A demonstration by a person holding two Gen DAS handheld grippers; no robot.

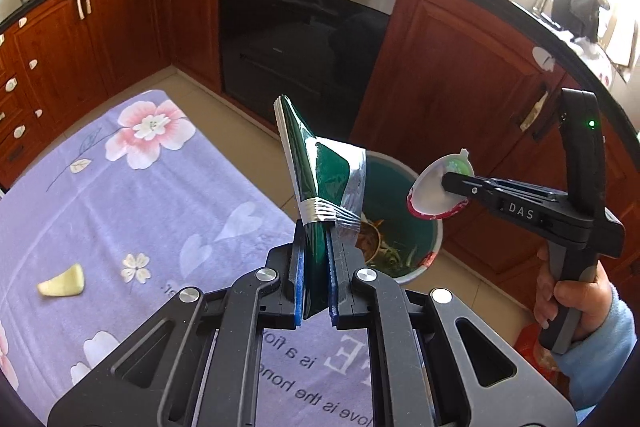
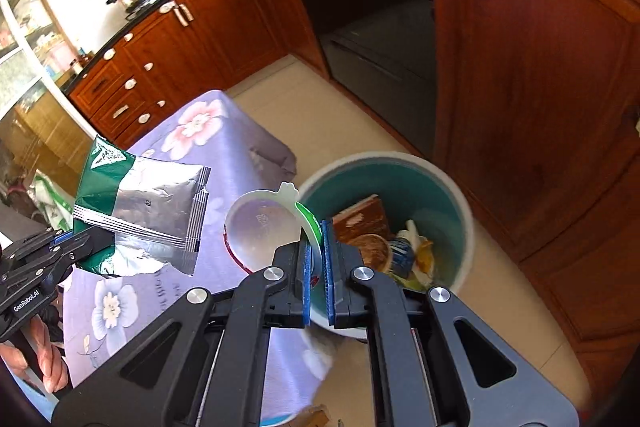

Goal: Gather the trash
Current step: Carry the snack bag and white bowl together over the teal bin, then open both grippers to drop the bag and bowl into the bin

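My left gripper (image 1: 316,239) is shut on a green and silver foil packet (image 1: 320,175), held upright past the table's far edge. The same packet (image 2: 148,211) shows at the left of the right wrist view, with the left gripper (image 2: 86,237) clamped on its lower edge. My right gripper (image 2: 318,247) is shut on a round foil lid (image 2: 264,227) with a red rim and a pull tab. From the left wrist view that lid (image 1: 432,191) hangs in the right gripper (image 1: 448,181) over the bin's rim. The teal trash bin (image 2: 448,187) stands on the floor, holding several scraps.
A lilac flowered cloth covers the table (image 1: 120,195), with a pale yellow scrap (image 1: 62,281) lying on it. Wooden cabinets (image 2: 540,75) and a black oven (image 1: 304,39) stand close behind the bin (image 1: 404,187). A hand in a blue sleeve (image 1: 576,303) holds the right gripper's handle.
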